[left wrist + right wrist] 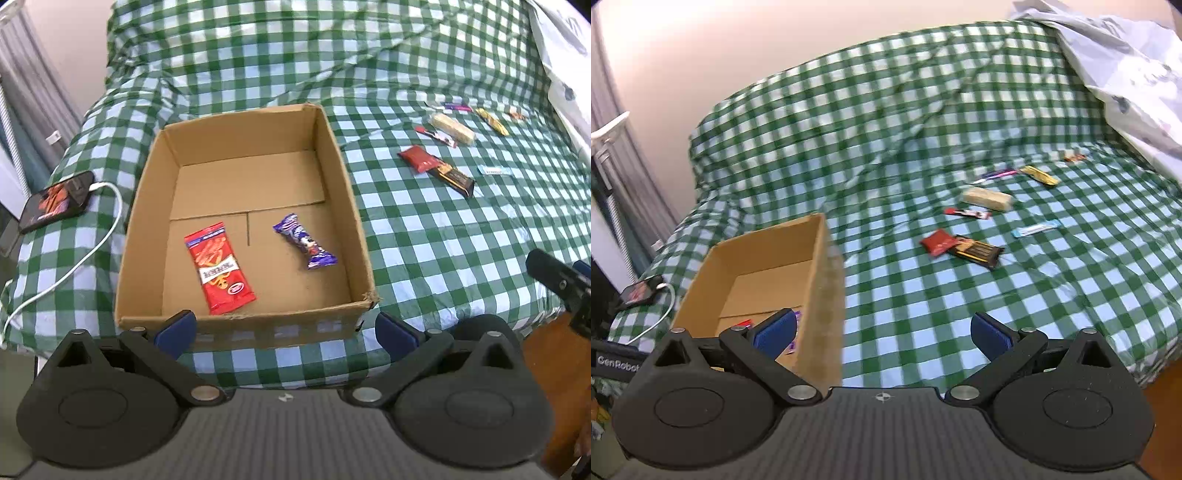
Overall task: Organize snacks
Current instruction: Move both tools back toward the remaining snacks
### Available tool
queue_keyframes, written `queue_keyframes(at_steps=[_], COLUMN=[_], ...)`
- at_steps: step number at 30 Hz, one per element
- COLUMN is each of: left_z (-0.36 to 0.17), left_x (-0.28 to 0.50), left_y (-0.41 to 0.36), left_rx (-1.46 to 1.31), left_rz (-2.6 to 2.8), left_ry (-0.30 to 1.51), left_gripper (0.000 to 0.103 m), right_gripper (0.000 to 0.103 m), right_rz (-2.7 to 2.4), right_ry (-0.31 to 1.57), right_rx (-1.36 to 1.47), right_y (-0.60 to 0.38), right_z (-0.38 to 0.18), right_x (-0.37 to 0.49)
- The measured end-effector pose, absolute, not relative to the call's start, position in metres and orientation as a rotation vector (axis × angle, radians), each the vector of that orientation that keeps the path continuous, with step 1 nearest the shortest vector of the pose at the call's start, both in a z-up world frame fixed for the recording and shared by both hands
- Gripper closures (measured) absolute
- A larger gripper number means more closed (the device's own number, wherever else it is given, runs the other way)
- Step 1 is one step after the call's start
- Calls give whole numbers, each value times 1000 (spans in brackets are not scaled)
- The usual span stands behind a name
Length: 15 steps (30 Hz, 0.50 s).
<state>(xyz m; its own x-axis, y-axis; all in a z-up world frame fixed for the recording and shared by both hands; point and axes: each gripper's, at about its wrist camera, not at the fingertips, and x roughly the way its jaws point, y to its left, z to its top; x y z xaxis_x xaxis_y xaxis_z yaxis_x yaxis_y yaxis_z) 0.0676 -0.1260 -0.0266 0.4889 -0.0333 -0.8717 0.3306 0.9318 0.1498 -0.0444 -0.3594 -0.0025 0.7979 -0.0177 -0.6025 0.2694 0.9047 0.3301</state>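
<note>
An open cardboard box (334, 147) sits on a green checked bed cover; it also shows in the right wrist view (827, 280). Inside lie a red snack packet (218, 267) and a purple wrapped snack (304, 242). Several more snacks lie loose on the cover to the right: a small red pack (937, 242), a dark chocolate bar (977, 252), a beige wafer bar (988, 198), a blue-white stick (1036, 228), a yellow bar (1039, 174). My left gripper (284, 330) is open and empty at the box's near wall. My right gripper (884, 332) is open and empty, right of the box.
A phone (55, 201) on a white charging cable (103, 240) lies left of the box. A white patterned pillow (1126, 70) sits at the far right. The bed's near edge drops to a wooden floor (546, 387) at right.
</note>
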Motion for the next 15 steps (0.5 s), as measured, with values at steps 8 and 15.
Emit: queue_keyframes(at_steps=[8, 15], left_z=[-39, -49], left_x=[95, 149], left_y=[-173, -240], left_rx=[355, 332], left_rz=[-273, -333], left_ry=[1097, 1127], left_gripper=[0, 0], right_gripper=[3, 3], right_rz=[-235, -324], right_ry=[647, 644], right_rx=[442, 452], right_y=[-402, -459], right_z=[-19, -33], right_x=[-36, -10])
